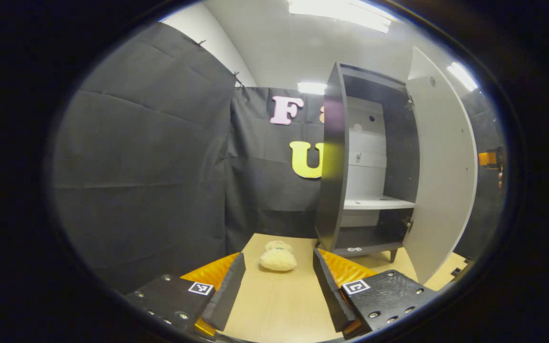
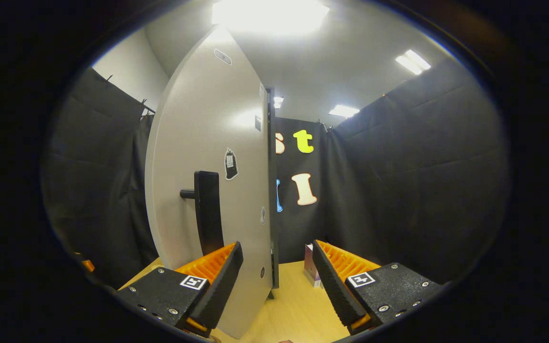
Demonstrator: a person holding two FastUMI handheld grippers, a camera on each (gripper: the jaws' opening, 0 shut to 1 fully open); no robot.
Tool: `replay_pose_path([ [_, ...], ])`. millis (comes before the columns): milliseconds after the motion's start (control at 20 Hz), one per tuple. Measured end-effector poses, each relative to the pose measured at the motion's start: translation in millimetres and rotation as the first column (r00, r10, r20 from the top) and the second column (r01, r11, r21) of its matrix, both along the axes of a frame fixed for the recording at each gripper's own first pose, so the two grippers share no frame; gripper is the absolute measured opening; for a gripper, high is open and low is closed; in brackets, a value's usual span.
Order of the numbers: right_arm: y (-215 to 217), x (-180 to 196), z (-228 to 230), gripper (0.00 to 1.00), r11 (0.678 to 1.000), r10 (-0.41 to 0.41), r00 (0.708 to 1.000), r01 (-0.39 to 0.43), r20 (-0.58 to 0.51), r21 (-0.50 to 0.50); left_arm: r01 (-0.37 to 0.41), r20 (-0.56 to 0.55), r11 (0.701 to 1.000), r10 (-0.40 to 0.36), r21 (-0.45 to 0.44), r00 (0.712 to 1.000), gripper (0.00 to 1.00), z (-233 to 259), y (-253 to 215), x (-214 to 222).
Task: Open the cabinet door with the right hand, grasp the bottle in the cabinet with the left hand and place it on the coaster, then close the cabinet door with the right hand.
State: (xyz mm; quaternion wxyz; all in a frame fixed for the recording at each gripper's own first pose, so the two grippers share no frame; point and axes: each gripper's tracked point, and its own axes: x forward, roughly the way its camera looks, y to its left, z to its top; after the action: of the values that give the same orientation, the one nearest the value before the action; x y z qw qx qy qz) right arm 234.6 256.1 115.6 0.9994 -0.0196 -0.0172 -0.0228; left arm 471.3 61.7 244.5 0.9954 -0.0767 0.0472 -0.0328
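Note:
The dark cabinet (image 1: pixel 331 157) stands open on the wooden table, its white door (image 1: pixel 441 166) swung out to the right. Inside, a white shelf (image 1: pixel 377 203) crosses the middle, and a small pale item (image 1: pixel 354 249) lies on the bottom board. A cream fluffy coaster (image 1: pixel 278 260) rests on the table left of the cabinet, just ahead of my open left gripper (image 1: pixel 279 254). In the right gripper view, the door's outer face (image 2: pixel 198 143) carries a black handle (image 2: pixel 208 212). My right gripper (image 2: pixel 277 244) is open, low beside the door's edge and holding nothing.
A small pinkish box (image 2: pixel 310 269) stands on the table (image 2: pixel 293 305) behind the door. Black cloth walls close in at the left and back. Past the door's right edge in the left gripper view, an orange part (image 1: pixel 486 158) and a bit of hand show.

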Motion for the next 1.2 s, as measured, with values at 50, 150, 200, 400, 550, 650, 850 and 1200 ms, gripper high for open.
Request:
replay_pose_path([
  [50, 3, 0, 0, 0.91, 1.000, 0.008, 1.000, -0.008, 0.000, 0.000, -0.004, -0.002, 1.000, 0.004, 0.001, 1.000, 0.82, -1, 4, 0],
  [150, 9, 2, 0, 0.91, 1.000, 0.025, 1.000, -0.025, 0.002, -0.001, -0.011, -0.007, 1.000, 0.011, -0.001, 1.000, 0.82, -5, 12, 0],
  [200, 11, 3, 0, 0.91, 0.999, 0.034, 0.999, -0.034, 0.003, -0.001, -0.015, -0.007, 1.000, 0.015, -0.002, 1.000, 0.82, -6, 15, 0],
  [400, 22, 5, -1, 0.92, 0.998, 0.063, 0.998, -0.063, 0.002, -0.004, -0.029, -0.005, 1.000, 0.029, 0.010, 1.000, 0.87, -7, 25, -4],
  [550, 28, 8, 0, 0.88, 0.996, 0.086, 0.996, -0.086, 0.007, -0.012, -0.042, -0.010, 0.999, 0.042, 0.023, 0.999, 0.77, -9, 35, -8],
  [650, 33, 12, -1, 0.89, 0.994, 0.104, 0.995, -0.104, 0.008, -0.014, -0.052, -0.006, 0.998, 0.052, 0.027, 0.999, 0.77, -7, 44, -13],
  [850, 44, 14, -1, 0.93, 0.990, 0.139, 0.990, -0.139, 0.012, -0.022, -0.071, -0.010, 0.997, 0.071, 0.039, 0.997, 0.82, -8, 55, -18],
  [1200, 58, 19, -3, 0.94, 0.982, 0.187, 0.982, -0.186, 0.022, -0.025, -0.082, -0.001, 0.994, 0.083, 0.077, 0.997, 0.82, 3, 63, -26],
])
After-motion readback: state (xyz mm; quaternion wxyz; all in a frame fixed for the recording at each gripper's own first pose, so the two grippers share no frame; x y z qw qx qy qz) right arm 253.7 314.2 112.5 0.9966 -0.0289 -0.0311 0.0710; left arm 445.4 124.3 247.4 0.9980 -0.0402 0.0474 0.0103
